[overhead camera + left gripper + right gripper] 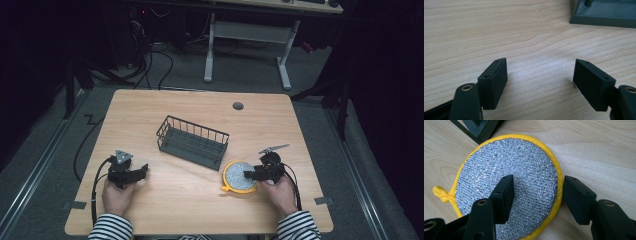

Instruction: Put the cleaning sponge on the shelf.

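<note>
**Right gripper straddles the edge of the scouring pad**

Nearest the person, both hands rest on the wooden table [190, 200]. The left gripper [142, 172] lies low over bare wood, its jaws spread wide with nothing between them. The right gripper [537, 197] has its jaws parted across the rim of the round scouring pad [506, 182]: one jaw sits over the silver mesh, the other just outside the yellow border, over the table. Whether either pad touches it I cannot tell. The scouring pad lies flat, its yellow loop [441, 193] sticking out. Just beyond it stands the dark wire basket [192, 141], mid-table.
</note>
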The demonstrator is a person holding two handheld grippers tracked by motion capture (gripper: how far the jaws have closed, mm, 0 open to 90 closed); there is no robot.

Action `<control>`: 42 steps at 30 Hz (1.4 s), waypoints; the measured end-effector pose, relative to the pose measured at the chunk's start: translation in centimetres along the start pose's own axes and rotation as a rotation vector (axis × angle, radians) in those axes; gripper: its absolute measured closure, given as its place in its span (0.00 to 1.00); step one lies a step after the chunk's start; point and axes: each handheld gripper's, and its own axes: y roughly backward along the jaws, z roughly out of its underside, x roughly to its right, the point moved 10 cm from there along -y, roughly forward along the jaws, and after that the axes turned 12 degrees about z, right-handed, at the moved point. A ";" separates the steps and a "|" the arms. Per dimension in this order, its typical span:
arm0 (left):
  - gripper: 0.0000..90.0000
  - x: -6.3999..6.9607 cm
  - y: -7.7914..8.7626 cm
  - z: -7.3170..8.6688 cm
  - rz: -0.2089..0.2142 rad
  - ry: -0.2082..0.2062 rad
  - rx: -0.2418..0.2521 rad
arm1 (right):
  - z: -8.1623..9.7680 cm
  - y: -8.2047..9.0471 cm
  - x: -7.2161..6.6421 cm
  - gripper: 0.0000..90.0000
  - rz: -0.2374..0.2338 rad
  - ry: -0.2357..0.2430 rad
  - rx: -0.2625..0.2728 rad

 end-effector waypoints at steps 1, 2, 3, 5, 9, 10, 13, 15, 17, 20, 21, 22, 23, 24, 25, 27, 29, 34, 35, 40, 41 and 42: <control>0.31 0.0 0.0 0.0 -0.001 -0.001 -0.001 | 0.1 -0.1 0.0 0.52 -0.013 -0.003 -0.006; 0.31 0.0 0.0 0.0 -0.003 -0.002 0.000 | 0.1 -0.1 0.0 0.54 -0.018 0.001 -0.009; 0.31 0.0 0.0 0.0 -0.003 -0.002 0.000 | 0.1 -0.1 -0.1 0.57 -0.022 0.002 -0.014; 0.31 0.0 0.0 0.0 -0.003 -0.002 0.000 | 0.2 -0.1 -0.1 0.63 -0.032 0.010 -0.015; 0.31 0.1 -0.1 0.0 -0.017 -0.020 -0.013 | 0.1 0.0 -0.3 0.72 -0.053 0.022 -0.009; 0.31 0.1 -0.1 0.0 -0.016 -0.017 -0.010 | 0.1 0.0 -0.3 0.75 -0.058 0.024 -0.007; 0.31 0.1 -0.1 0.0 -0.016 -0.015 -0.009 | -0.1 0.1 -0.5 0.82 -0.059 0.051 0.006; 0.31 0.1 -0.1 0.0 -0.016 -0.015 -0.009 | 0.0 0.2 -0.6 0.84 -0.053 0.056 0.000; 0.31 0.1 -0.1 0.0 -0.015 -0.015 -0.009 | -0.2 0.3 -0.8 0.85 -0.046 0.074 0.014; 0.31 0.1 -0.1 0.0 -0.015 -0.015 -0.009 | -0.2 0.5 -0.8 0.86 -0.052 0.072 0.030; 0.31 0.1 -0.1 0.0 -0.015 -0.016 -0.009 | -0.3 0.6 -0.8 0.86 -0.049 0.077 0.036; 0.31 0.1 -0.1 0.0 -0.015 -0.016 -0.009 | -0.3 0.7 -0.8 0.86 -0.047 0.074 0.039; 0.31 0.1 -0.1 0.0 -0.015 -0.016 -0.009 | -0.4 0.9 -0.8 0.86 -0.043 0.078 0.046; 0.31 0.1 -0.1 0.0 -0.015 -0.016 -0.009 | -0.4 1.1 -0.7 0.86 -0.040 0.081 0.052; 0.31 0.1 -0.1 0.0 -0.015 -0.015 -0.009 | -0.6 1.3 -0.7 0.87 -0.036 0.086 0.065; 0.31 0.1 -0.1 0.0 -0.015 -0.015 -0.009 | -0.7 1.8 -0.5 0.86 -0.030 0.091 0.078; 0.31 0.1 -0.1 0.0 -0.015 -0.015 -0.009 | -0.7 2.2 -0.4 0.86 -0.028 0.088 0.084; 0.31 0.1 -0.1 0.0 -0.015 -0.016 -0.009 | -1.4 4.0 0.4 0.86 -0.007 0.084 0.131; 0.31 0.1 -0.1 0.0 -0.015 -0.015 -0.009 | -1.6 4.3 0.4 0.86 -0.002 0.085 0.135; 0.31 0.1 -0.1 0.0 -0.015 -0.016 -0.009 | -2.6 5.6 0.7 0.86 0.009 0.091 0.169; 0.31 0.1 -0.1 0.0 -0.015 -0.016 -0.009 | -3.1 6.2 0.8 0.86 0.014 0.088 0.183; 0.31 0.1 -0.1 0.0 -0.015 -0.015 -0.009 | -3.1 6.2 0.8 0.86 0.014 0.088 0.183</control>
